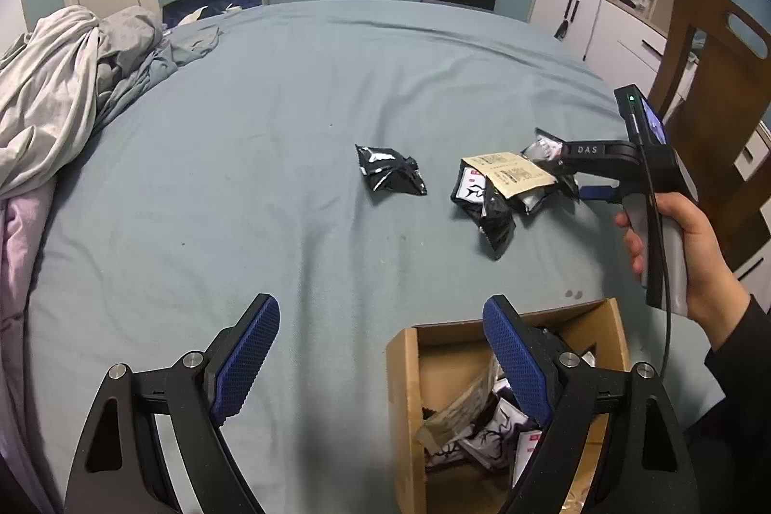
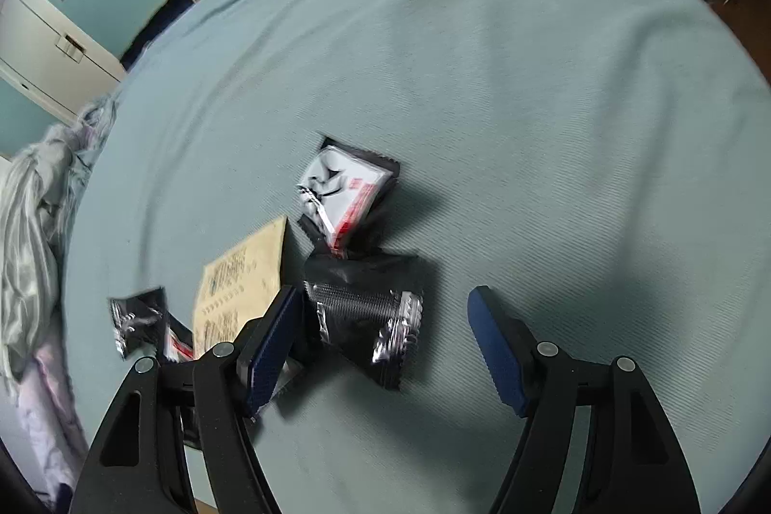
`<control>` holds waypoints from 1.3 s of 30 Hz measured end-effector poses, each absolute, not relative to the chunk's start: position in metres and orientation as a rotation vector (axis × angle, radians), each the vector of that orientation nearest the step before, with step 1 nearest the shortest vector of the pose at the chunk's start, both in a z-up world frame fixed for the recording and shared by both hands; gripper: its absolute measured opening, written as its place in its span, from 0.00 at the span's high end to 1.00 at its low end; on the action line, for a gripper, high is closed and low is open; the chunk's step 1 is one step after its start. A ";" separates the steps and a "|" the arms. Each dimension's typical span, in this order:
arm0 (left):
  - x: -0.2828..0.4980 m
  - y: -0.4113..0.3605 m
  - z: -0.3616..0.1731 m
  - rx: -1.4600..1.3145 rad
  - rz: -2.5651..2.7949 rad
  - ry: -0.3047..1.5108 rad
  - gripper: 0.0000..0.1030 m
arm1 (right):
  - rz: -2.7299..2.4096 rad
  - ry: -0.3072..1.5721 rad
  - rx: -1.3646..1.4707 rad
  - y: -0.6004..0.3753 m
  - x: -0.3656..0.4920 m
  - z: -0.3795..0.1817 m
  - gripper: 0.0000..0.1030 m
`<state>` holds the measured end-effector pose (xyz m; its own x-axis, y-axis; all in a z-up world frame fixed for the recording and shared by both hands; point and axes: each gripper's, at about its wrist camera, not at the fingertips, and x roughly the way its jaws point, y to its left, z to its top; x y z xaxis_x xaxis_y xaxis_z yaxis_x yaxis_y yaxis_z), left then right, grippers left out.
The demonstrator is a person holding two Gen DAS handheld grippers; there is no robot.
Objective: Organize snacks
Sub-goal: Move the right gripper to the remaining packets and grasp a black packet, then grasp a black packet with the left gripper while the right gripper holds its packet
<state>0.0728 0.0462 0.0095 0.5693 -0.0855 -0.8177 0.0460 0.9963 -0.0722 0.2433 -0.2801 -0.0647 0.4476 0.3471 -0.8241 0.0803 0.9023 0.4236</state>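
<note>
On the blue-grey bedsheet, a black foil snack packet [image 1: 390,176] lies alone. To its right is a heap of packets [image 1: 486,205] topped by a tan one [image 1: 511,174]. A hand holds my right gripper [image 1: 559,174] over that heap. In the right wrist view the right gripper [image 2: 385,307] stands open around a black and silver packet [image 2: 371,311] that lies flat on the sheet. A white, black and red packet [image 2: 342,191] and the tan packet [image 2: 241,278] lie beside it. My left gripper [image 1: 380,321] is open and holds nothing, with its right finger above an open cardboard box [image 1: 407,374] that holds several packets.
Crumpled grey and white bedding [image 1: 62,80] is piled along the bed's left side. A wooden chair [image 1: 713,80] and white cabinets [image 1: 573,13] stand to the right of the bed. Bare sheet stretches across the middle and far part of the bed.
</note>
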 end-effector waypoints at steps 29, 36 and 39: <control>0.116 0.042 0.008 0.029 -0.085 1.014 0.11 | 0.271 0.844 0.323 -0.315 0.008 0.038 0.65; 0.179 0.027 0.000 0.066 -0.062 1.055 0.11 | 0.257 0.785 0.319 -0.312 -0.024 0.044 0.65; 0.211 0.027 -0.012 0.042 -0.024 1.086 0.11 | 0.277 0.853 0.367 -0.309 -0.007 0.027 0.65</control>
<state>0.2114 0.0275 -0.0115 0.4660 0.0008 -0.8848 0.0406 0.9989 0.0223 -0.0066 -0.3092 0.0270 0.6280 0.3803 -0.6789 -0.0912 0.9024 0.4212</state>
